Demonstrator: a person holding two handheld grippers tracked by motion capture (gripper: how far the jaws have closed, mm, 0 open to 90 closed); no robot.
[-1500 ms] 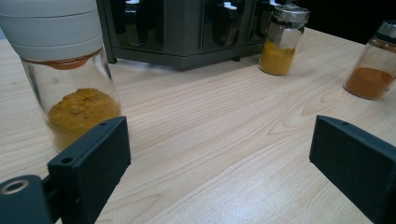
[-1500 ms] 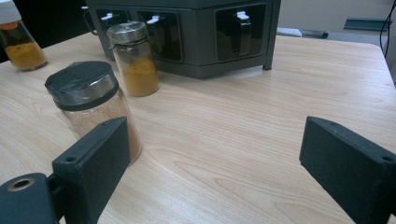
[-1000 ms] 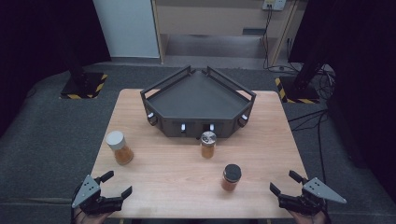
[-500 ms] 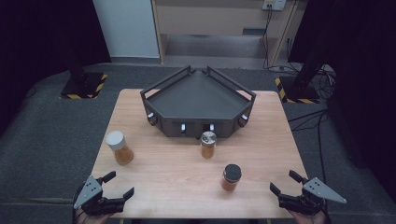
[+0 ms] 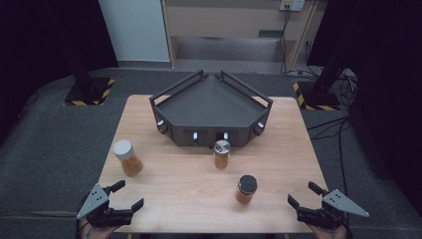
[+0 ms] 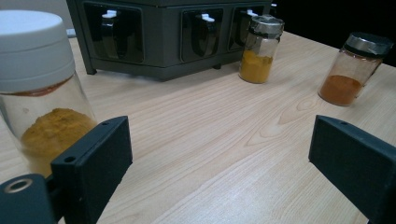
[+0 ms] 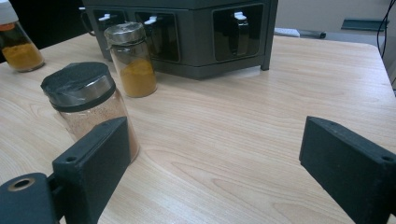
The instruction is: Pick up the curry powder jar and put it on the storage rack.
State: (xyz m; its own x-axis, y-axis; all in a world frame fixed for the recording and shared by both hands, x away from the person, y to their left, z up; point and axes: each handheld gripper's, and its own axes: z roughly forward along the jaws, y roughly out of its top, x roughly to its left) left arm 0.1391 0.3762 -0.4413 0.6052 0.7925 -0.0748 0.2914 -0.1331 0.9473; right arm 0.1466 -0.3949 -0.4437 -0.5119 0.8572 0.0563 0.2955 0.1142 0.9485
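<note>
Black-lidded jar (image 5: 246,188) near right tool (image 5: 306,200) (empty) | both tools wide open

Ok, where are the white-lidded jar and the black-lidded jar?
White-lidded glass spice jar (image 5: 123,148), high view, on its lid.
Black-lidded glass spice jar (image 5: 247,182), high view, on its lid.

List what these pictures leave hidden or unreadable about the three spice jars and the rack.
- White-lidded jar: left gripper view, cut off by the left edge, its base hidden behind the left gripper's near jaw.
- Black-lidded jar: right gripper view, its lower part hidden behind the right gripper's jaw.
- Silver-lidded jar: high view, lid detail too small.
- Rack: high view, front compartments too small and dark to see inside.
</note>
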